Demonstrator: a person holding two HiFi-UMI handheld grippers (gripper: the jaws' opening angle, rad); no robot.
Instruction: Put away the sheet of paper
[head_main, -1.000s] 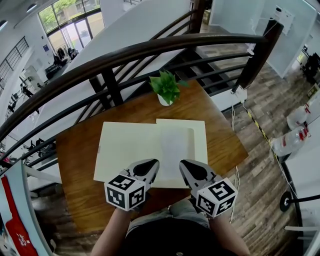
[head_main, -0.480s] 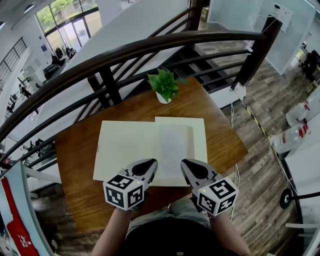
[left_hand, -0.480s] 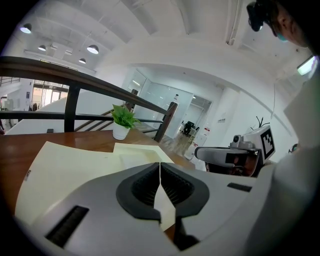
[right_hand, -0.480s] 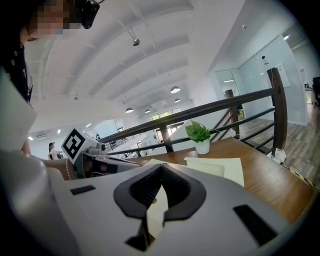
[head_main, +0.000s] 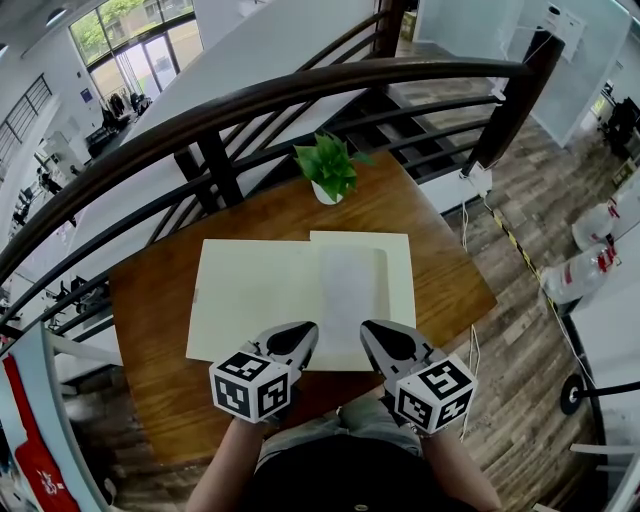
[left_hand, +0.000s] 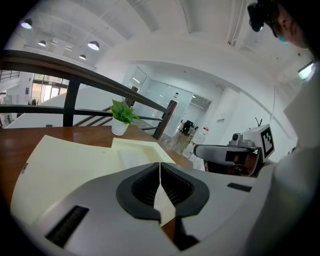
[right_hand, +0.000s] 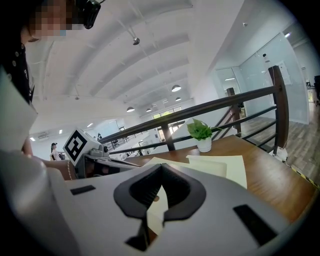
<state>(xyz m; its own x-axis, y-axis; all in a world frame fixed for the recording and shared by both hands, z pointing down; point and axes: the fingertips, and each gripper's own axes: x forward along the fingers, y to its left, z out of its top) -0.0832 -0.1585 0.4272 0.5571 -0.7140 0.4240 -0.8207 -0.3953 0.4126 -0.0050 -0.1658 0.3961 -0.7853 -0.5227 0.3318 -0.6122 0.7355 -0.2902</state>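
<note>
1. On the wooden table (head_main: 150, 330) just in front of us lies an open cream folder (head_main: 255, 300). The sheet of paper (head_main: 352, 290) rests flat on its right half, within the folder's edges, and the left half is bare.
2. Our left gripper (head_main: 302, 330) hangs over the near part of the folder's left half. Its own view shows the jaws pressed together with nothing between them.
3. Our right gripper (head_main: 370, 328) hangs beside it over the near part of the right half, close to the sheet's near end. Its jaws are likewise closed and empty. We cannot tell whether either tip touches the folder.
4. We judge that the sheet is already laid in place and the folder has not yet been closed over it, so the task looks past its middle but unfinished.
5. The next move, as we read it, calls for one gripper to open and catch the free edge of the bare left half. It would then swing that half over the sheet while the other gripper keeps the sheet from sliding.
6. The potted plant (head_main: 328, 172) stands at the far edge of the table, apart from the folder, and should not be in the way of the fold.
</note>
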